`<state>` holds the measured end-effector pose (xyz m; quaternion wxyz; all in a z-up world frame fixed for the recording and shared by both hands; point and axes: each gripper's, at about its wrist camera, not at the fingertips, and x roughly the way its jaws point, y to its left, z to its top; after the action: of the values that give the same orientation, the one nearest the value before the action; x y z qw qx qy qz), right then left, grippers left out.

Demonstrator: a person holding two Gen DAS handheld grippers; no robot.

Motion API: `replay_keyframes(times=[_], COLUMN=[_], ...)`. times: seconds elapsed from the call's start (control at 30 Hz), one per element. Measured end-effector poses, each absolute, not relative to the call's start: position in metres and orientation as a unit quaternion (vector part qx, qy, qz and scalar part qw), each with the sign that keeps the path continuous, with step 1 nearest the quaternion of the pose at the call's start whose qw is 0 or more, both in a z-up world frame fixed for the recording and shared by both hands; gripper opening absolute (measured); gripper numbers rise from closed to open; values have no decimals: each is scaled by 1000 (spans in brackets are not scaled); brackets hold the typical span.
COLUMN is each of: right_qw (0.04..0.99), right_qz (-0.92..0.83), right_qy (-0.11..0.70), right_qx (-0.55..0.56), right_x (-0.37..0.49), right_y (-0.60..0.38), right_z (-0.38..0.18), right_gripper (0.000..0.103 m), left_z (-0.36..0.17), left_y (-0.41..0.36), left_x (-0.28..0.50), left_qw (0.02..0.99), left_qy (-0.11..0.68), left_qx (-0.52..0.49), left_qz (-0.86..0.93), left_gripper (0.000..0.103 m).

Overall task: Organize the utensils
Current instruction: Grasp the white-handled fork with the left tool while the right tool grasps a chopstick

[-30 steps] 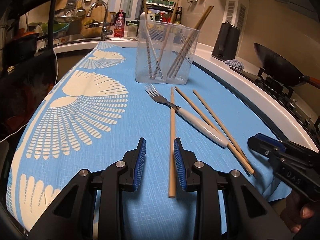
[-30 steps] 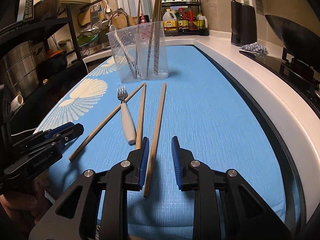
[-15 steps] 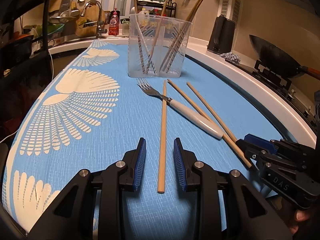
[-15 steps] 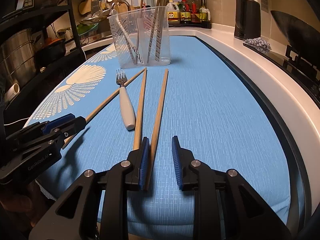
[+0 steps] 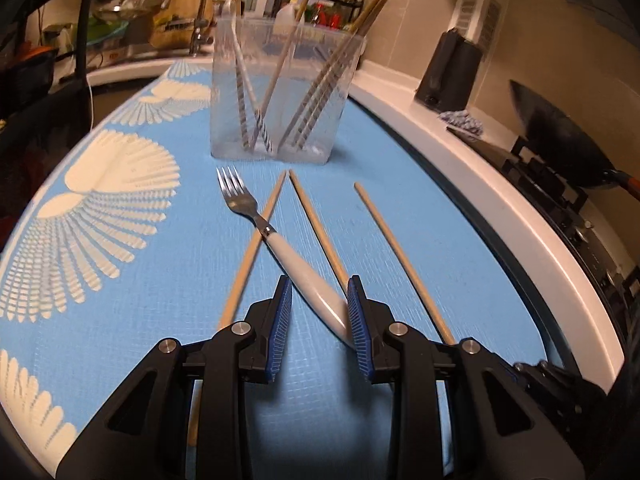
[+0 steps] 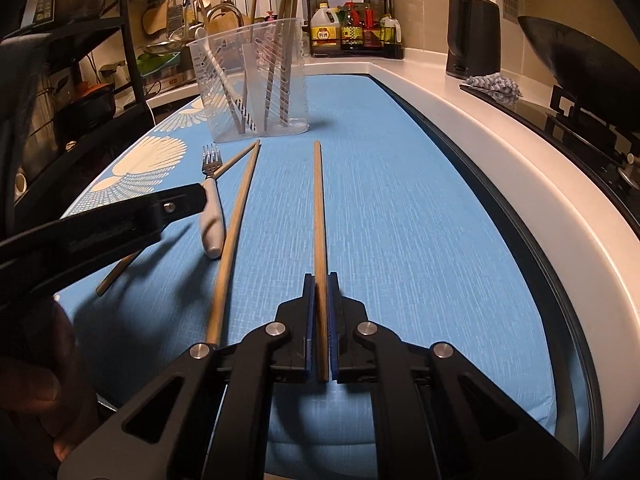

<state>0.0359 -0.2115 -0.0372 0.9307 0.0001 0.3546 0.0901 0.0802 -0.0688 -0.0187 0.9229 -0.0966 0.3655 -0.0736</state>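
The rightmost chopstick (image 6: 319, 216) is clamped at its near end by the just-closed right gripper (image 6: 319, 334), long axis pointing straight ahead toward the clear holder (image 6: 256, 80), while the fork (image 5: 296, 256) handle is straddled by the open left gripper (image 5: 318, 328).

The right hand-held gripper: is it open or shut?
Shut: the right hand-held gripper presses both pads on a chopstick.

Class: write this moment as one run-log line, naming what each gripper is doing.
right gripper: just closed, shut on chopstick | left gripper: open, fingers astride fork handle | holder: upright
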Motion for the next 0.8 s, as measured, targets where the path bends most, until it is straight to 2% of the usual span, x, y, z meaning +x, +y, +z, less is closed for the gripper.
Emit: replay_keyframes(times=[0.3,0.47,0.57,0.8], right_qw=[931,930,929,928], right_qz=[97,99,99,101], right_qy=[352,353,355,358], right_qx=[0,-3,0,2], right_x=[34,35,35,36], right_y=[-215,-211,-210,-203], right_z=[-38,-38,-38,-36], right_gripper=[6,6,6,6], left_z=[-27,-24,-18,-7], left_y=[-87,-79,-67,-31], left_x=[90,90,84,73], left_qw=[908,904,907,922], left_qy=[412,420,412,375], left_qx=[-73,-81,-88,-93], left_qz=[-31,-18,-11,-15], left_gripper=[31,23,18,16])
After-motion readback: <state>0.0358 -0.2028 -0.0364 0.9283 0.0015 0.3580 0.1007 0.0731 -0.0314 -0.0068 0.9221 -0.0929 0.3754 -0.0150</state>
